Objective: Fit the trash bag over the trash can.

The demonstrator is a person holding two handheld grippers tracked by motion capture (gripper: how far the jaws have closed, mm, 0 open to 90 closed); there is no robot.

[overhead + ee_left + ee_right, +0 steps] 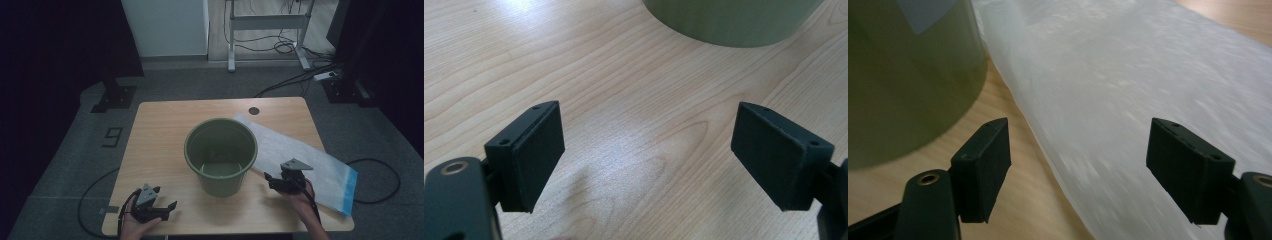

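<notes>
Wooden table (160, 130): green bucket (221, 155) mid-table, white plastic bag (300, 160) along right edge. Right gripper (281, 181) wide, empty, over bag's near edge; left gripper (165, 207) wide, empty, front-left corner.

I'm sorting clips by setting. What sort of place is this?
Probably a lab or office workroom set up for recording, not a home: a small wooden table on grey carpet, a white desk frame with loose cables behind, and dark curtains at the sides.
</notes>
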